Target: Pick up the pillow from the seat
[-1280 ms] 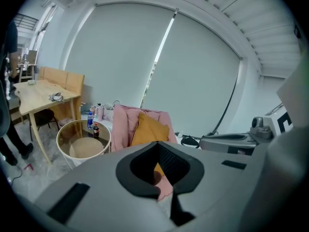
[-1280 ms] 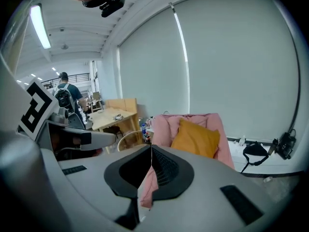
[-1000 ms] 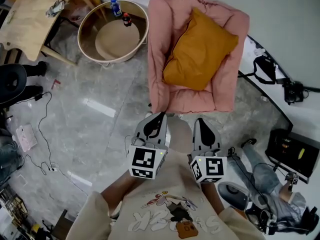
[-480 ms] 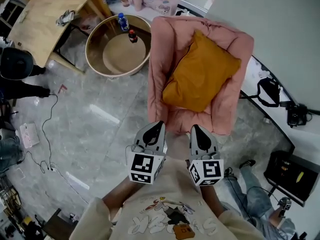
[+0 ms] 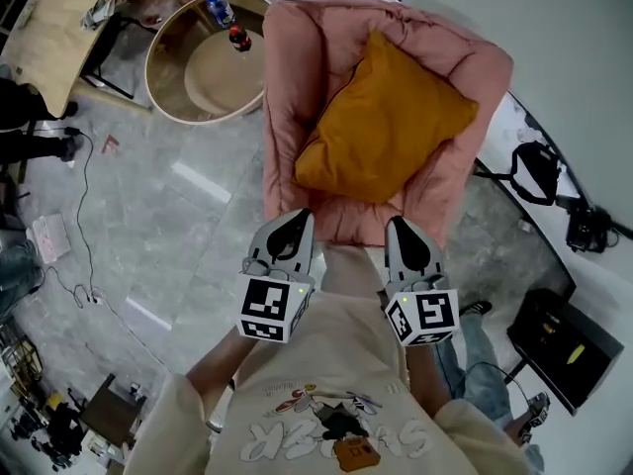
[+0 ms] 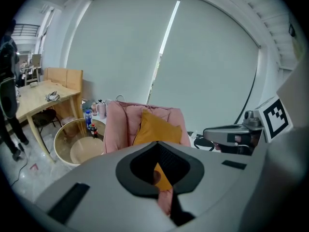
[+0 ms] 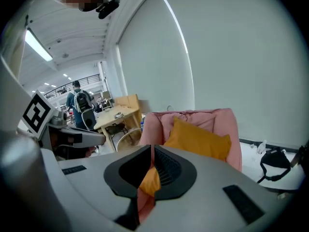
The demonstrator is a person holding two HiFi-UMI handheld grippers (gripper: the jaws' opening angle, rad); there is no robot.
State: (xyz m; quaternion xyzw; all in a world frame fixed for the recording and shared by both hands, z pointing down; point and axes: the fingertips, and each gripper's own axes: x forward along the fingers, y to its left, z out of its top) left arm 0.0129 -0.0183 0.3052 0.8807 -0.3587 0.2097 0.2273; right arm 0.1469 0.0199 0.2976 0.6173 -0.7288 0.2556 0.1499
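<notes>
Orange pillow (image 5: 381,122) lies across the pink seat (image 5: 287,97), its far corner against the backrest. Left gripper (image 5: 289,228) and right gripper (image 5: 407,243) hover side by side near the seat's front edge, short of the pillow. Both sets of fingers are clenched and empty.

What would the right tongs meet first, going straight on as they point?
Probably the front edge of the pink seat, just ahead of the right tongs; the orange pillow lies beyond. Depth is unclear.

Grey left claw (image 5: 295,220), right claw (image 5: 398,226) — cream printed shirt (image 5: 331,364)
</notes>
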